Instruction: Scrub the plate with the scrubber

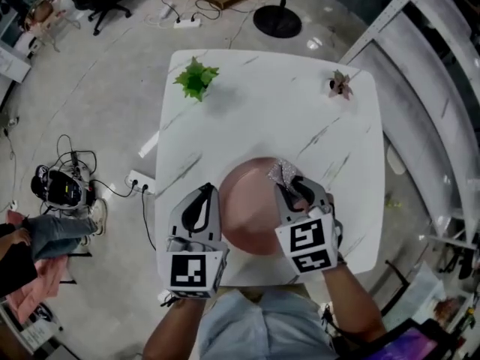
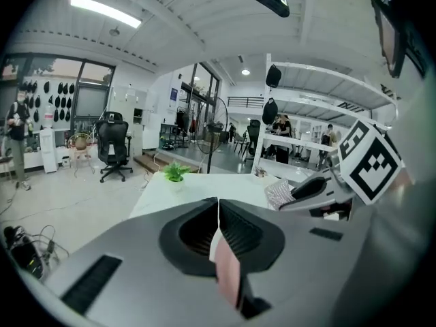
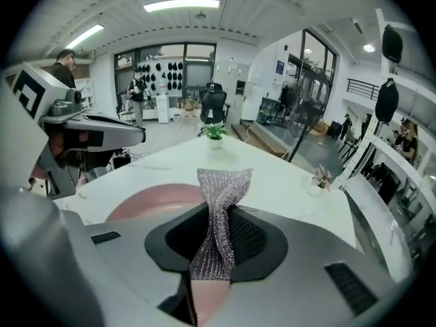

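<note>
A round pink plate (image 1: pixel 251 205) sits on the white marble table (image 1: pixel 270 118), close to its front edge. My left gripper (image 1: pixel 211 191) is shut on the plate's left rim; in the left gripper view the pink rim (image 2: pixel 228 272) is pinched between the jaws of the left gripper (image 2: pixel 218 208). My right gripper (image 1: pixel 289 186) is shut on a silver mesh scrubber (image 1: pixel 283 172) over the plate's right far edge. In the right gripper view the scrubber (image 3: pixel 219 206) sticks up out of the jaws, with the plate (image 3: pixel 153 199) just beyond and to the left.
A small green potted plant (image 1: pixel 196 77) stands at the table's far left, and a tiny pinkish plant (image 1: pixel 340 85) at the far right corner. On the floor lie a power strip (image 1: pixel 141 181) with cables and a black stand base (image 1: pixel 277 21). A person (image 1: pixel 30 242) sits at the left.
</note>
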Tool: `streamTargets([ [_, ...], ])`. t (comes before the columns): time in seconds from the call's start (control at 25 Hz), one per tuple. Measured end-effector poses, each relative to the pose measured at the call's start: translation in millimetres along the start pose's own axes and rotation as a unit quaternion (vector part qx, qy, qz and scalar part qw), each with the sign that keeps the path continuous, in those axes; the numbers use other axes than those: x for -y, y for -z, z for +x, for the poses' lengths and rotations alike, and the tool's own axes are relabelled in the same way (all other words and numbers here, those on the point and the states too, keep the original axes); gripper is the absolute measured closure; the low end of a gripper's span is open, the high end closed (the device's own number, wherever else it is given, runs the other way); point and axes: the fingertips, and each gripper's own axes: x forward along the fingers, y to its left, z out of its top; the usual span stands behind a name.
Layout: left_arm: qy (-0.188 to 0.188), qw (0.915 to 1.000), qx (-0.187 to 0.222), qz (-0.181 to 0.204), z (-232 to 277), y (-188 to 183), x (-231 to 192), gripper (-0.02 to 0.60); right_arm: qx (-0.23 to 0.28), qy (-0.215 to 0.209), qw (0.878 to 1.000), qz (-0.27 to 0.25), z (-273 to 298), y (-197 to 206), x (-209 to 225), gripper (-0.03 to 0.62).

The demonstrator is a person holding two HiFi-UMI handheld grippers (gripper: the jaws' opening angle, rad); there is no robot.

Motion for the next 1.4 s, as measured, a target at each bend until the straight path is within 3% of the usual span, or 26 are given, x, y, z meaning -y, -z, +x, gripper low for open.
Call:
streamTargets([
  [0.12,0.01,0.9997,-0.019,-0.01,13.8,23.1,-6.4,0.563,-0.046,0.006,0.999,-0.008,15.7,18.4,3.1,0.49],
  [0.4,0.054,0.9946,-0.084,-0.03,41.9,83.7,-9.0,0.477,-0.13,0.011,0.991,-0.036,40.4,45.7,7.2,0.49],
  [0.52,0.071,0.9897,-0.125,-0.01,51.5,108.2,-4.8,0.479,-0.168,0.011,0.984,-0.058,48.7,52.3,6.9,0.49],
  [0.6,0.069,0.988,-0.137,0.017,56.1,113.9,-5.0,0.516,-0.187,0.01,0.98,-0.064,53.6,56.3,5.9,0.49],
  [0.72,0.076,0.9857,-0.148,0.026,60.0,114.5,-3.7,0.545,-0.2,0.01,0.977,-0.071,58.7,57.7,4.6,0.49],
  [1.0,0.099,0.9787,-0.175,-0.039,59.8,113.1,-9.7,0.555,-0.24,0.017,0.963,-0.119,63.2,56.3,1.6,0.488],
  [1.24,0.109,0.973,-0.203,-0.019,61.4,120.1,-8.8,0.54,-0.232,0.001,0.967,-0.101,65.5,53.5,-3.2,0.474],
  [1.4,0.119,0.9683,-0.218,-0.03,62.6,121.0,-9.4,0.548,-0.221,-0.007,0.97,-0.097,65.3,53.3,-4.6,0.428],
])
